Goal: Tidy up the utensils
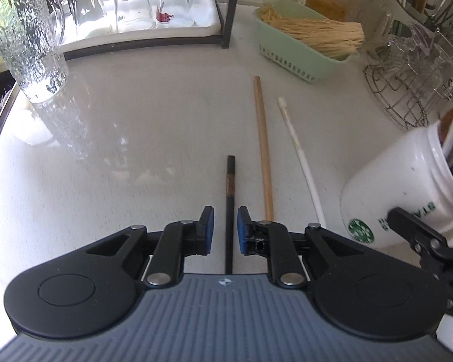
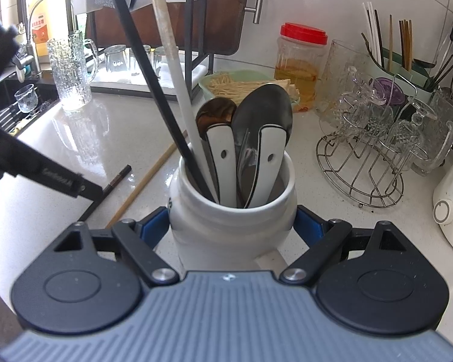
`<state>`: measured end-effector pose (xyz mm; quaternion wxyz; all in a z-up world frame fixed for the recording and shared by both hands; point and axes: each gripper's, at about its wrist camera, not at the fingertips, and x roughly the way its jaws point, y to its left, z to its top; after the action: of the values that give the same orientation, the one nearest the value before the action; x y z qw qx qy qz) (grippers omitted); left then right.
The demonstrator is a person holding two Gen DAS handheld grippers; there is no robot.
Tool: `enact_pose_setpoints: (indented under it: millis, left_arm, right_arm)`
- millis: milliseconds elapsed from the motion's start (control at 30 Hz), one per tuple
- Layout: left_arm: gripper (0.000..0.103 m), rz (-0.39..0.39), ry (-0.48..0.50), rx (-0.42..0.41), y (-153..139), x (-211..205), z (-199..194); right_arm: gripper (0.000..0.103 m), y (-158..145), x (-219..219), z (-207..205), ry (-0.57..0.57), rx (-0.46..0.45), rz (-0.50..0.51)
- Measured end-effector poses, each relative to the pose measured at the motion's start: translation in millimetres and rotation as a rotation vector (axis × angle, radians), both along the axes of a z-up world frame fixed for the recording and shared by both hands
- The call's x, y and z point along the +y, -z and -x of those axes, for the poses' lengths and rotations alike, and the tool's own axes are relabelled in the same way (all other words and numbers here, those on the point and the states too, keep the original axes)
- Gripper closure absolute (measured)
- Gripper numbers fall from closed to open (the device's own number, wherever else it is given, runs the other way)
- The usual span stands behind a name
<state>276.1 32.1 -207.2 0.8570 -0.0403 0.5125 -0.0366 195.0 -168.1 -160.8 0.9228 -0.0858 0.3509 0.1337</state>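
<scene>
**Black chopstick lying straight between the left tool's pads**

The left tool point(image 1: 225, 230) is hovering spread, pads clear of the black chopstick point(image 1: 230, 199), which is lying on the counter point(image 1: 142, 138) lengthwise along its fingers. The right tool point(image 2: 231, 226) is clamping the white mug point(image 2: 226, 220). Only the right view is showing the mug's contents.
</scene>
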Motion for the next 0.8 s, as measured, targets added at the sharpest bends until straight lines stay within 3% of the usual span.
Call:
enact_pose_setpoints:
  millis: [233, 333, 467, 667, 800]
  left_arm:
    - [0.084, 0.038, 0.001, 0.005, 5, 7, -16]
    - [0.084, -0.01, 0.022, -0.01, 6, 3, -20]
    - [0.084, -0.008, 0.04, 0.003, 9, 0, -25]
    - [0.084, -0.102, 0.079, 0.003, 12, -16, -28]
    - [0.095, -0.116, 0.075, 0.01, 12, -18, -29]
  right_arm:
    - [0.013, 1, 1, 0, 0.003, -0.001, 0.002]
    - [0.013, 1, 1, 1, 0.003, -0.002, 0.003]
    - [0.013, 1, 1, 1, 0.002, -0.005, 0.004]
    - [0.012, 1, 1, 2, 0.0, -0.006, 0.007]
    - [0.012, 2, 1, 2, -0.003, -0.011, 0.012]
